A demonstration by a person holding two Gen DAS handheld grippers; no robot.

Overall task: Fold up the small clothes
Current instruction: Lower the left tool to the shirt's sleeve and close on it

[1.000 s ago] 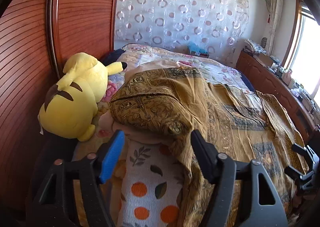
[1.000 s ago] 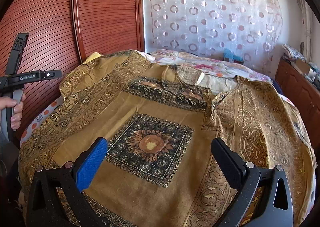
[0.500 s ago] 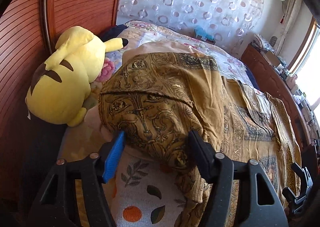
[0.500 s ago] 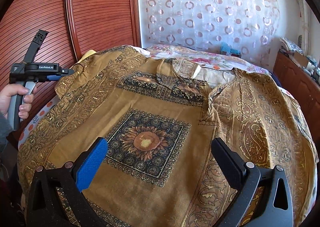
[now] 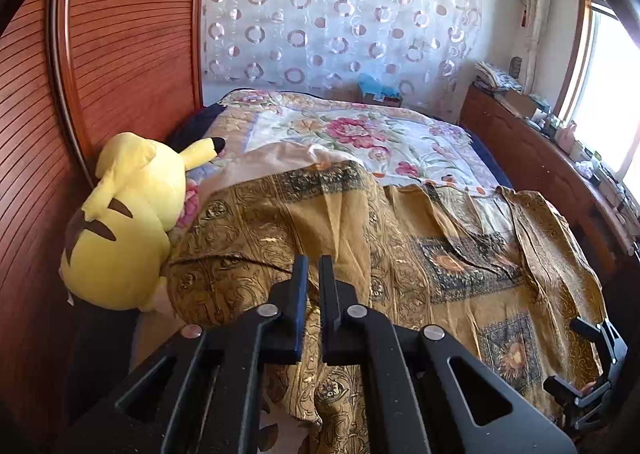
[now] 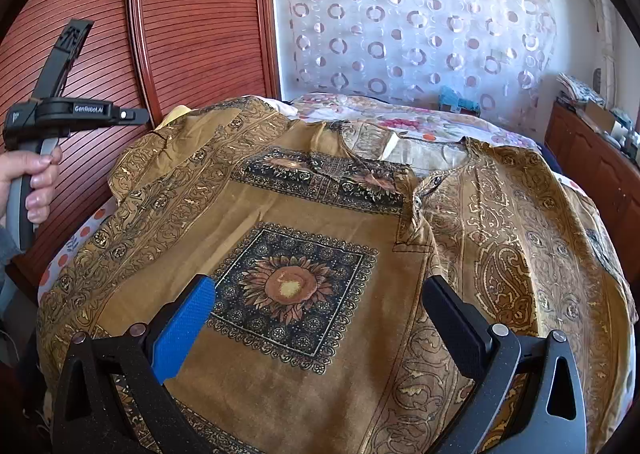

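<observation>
A mustard-brown patterned tunic [image 6: 320,238] with dark sunflower squares lies spread front-up over the bed. In the left wrist view its left sleeve [image 5: 256,238] bulges beside the plush. My left gripper [image 5: 313,274] is shut on a fold of that sleeve, fabric pinched between the jaws. It also shows in the right wrist view [image 6: 60,110], held by a hand at the far left. My right gripper [image 6: 316,310] is open and empty, hovering over the tunic's lower front near the sunflower square [image 6: 292,286]; it shows at the left wrist view's right edge [image 5: 592,374].
A yellow Pikachu plush [image 5: 124,222] lies against the red wooden headboard [image 5: 120,54] at the left. A floral quilt [image 5: 352,130] covers the far bed. A wooden cabinet [image 5: 540,158] with clutter runs along the right under the window.
My left gripper moved forward onto the sleeve and shut on the fabric. The right gripper stayed open over the tunic's front.
</observation>
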